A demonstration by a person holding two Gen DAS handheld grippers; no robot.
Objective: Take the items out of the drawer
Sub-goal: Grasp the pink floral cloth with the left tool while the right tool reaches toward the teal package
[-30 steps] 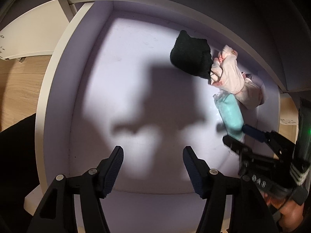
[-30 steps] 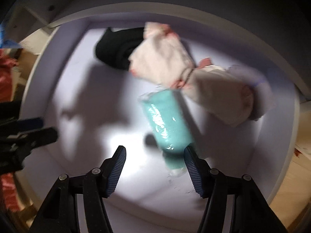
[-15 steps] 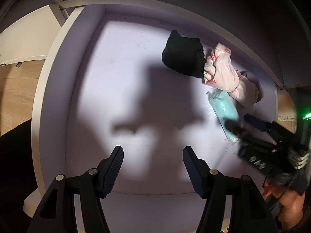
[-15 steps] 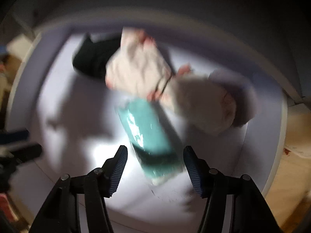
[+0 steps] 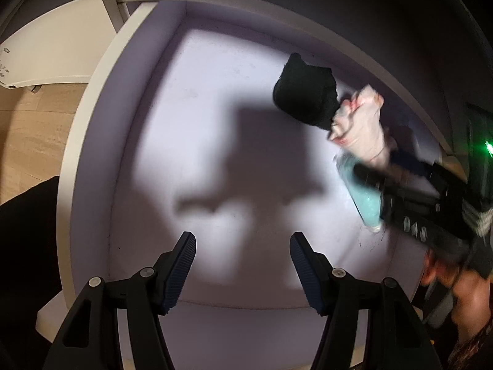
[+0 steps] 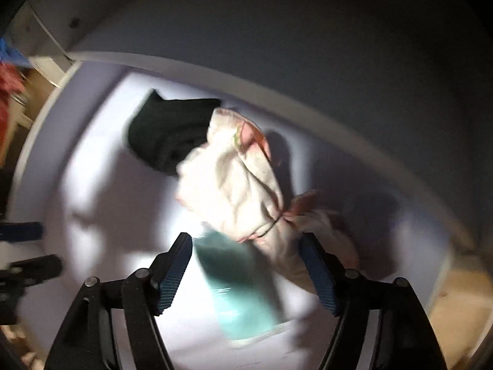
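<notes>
My right gripper [image 6: 246,269] points down into the drawer [image 6: 101,141], its jaws opening, and the teal packet [image 6: 240,289] lies between them, neither pad pressing it. Just beyond the packet sits the pale cloth bundle [image 6: 237,182], then the black cloth [image 6: 172,132]. My left gripper [image 5: 243,266] stands apart over bare drawer floor, holding nothing.

Right tongs [image 5: 397,169] motion-blurred in the left wrist view, covering part of the teal packet [image 5: 363,203]; right wrist view smeared throughout; cream cloth bundle [image 6: 237,185] overlaps the black cloth [image 6: 166,135]; red item [image 6: 7,92] cut by left edge, unidentifiable.
</notes>
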